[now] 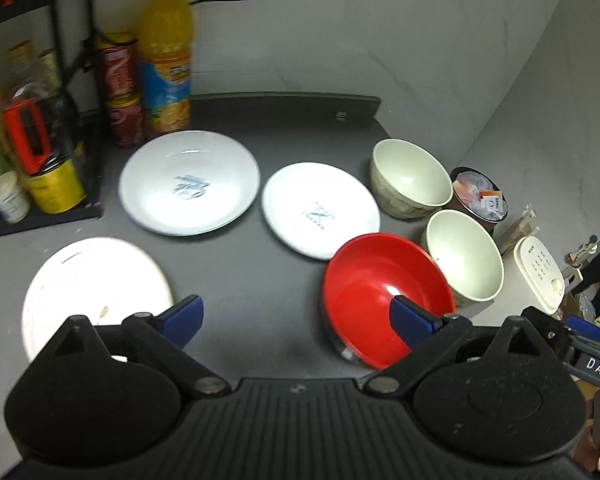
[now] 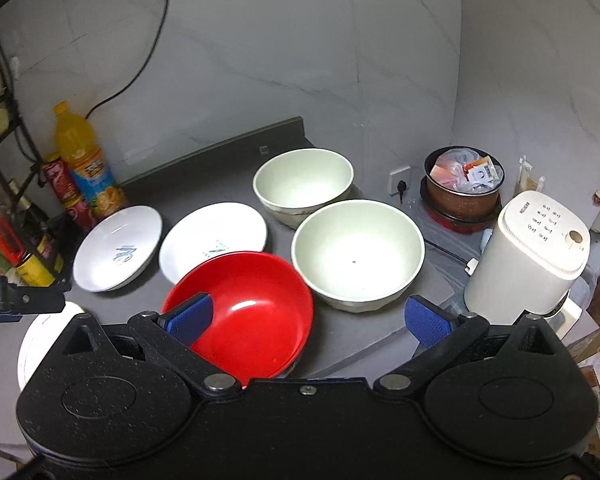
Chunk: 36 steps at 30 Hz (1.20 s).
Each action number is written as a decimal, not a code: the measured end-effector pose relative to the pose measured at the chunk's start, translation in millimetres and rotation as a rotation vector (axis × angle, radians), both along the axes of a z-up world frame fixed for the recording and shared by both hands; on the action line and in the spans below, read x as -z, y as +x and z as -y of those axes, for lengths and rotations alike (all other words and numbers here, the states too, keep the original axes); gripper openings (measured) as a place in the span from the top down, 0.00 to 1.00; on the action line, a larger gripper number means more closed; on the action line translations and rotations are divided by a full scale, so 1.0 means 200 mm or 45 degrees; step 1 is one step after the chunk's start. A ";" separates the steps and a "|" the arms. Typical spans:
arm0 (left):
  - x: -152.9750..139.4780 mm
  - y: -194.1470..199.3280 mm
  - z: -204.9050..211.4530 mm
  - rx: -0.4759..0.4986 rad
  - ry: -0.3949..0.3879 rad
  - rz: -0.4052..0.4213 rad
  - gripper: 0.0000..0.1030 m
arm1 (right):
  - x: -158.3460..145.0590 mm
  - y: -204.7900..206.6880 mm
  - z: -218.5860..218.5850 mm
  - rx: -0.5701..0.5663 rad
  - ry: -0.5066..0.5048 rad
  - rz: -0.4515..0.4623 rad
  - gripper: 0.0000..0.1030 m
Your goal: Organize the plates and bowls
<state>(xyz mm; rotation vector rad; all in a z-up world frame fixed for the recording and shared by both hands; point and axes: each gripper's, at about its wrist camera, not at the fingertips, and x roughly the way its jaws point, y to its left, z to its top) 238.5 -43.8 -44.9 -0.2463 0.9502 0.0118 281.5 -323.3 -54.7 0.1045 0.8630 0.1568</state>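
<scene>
On the dark grey counter [image 1: 244,280] lie three white plates: a large one [image 1: 189,182] at the back, a smaller one [image 1: 320,210] to its right and one [image 1: 96,288] near the front left. A red bowl [image 1: 384,292] [image 2: 248,312] stands at the front right, with two pale green bowls [image 1: 410,178] [image 1: 464,256] behind it at the counter's right edge. My left gripper [image 1: 296,318] is open above the counter, its right finger over the red bowl. My right gripper [image 2: 308,320] is open, its left finger over the red bowl [image 2: 248,312], the near green bowl [image 2: 358,254] just beyond.
A juice bottle [image 1: 166,56], red cans [image 1: 120,88] and a black rack with jars [image 1: 40,152] crowd the back left. Off the counter's right edge stand a pot of packets [image 2: 464,184] and a white appliance [image 2: 528,256]. The wall rises right behind.
</scene>
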 end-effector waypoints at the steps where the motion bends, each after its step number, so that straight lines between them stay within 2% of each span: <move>1: 0.00 0.03 0.02 0.012 0.001 0.000 0.03 | 0.01 0.02 0.01 0.006 0.001 -0.006 0.00; 5: 0.03 0.17 0.10 0.058 0.004 -0.003 0.04 | 0.05 0.10 0.04 0.029 0.001 -0.027 0.02; 9: 0.06 0.29 0.18 0.104 0.001 -0.022 0.11 | 0.10 0.18 0.08 0.055 0.009 -0.054 0.08; 14: 0.12 0.44 0.31 0.183 -0.006 -0.036 0.17 | 0.18 0.28 0.16 0.102 0.043 -0.101 0.29; 23: 0.25 0.75 0.53 0.318 -0.024 -0.086 0.38 | 0.34 0.43 0.27 0.180 0.078 -0.214 0.49; 26: 0.29 0.84 0.58 0.355 -0.030 -0.111 0.41 | 0.38 0.49 0.30 0.187 0.091 -0.246 0.54; 36: 0.46 1.04 0.70 0.413 -0.041 -0.205 0.53 | 0.49 0.62 0.30 0.194 0.088 -0.288 0.63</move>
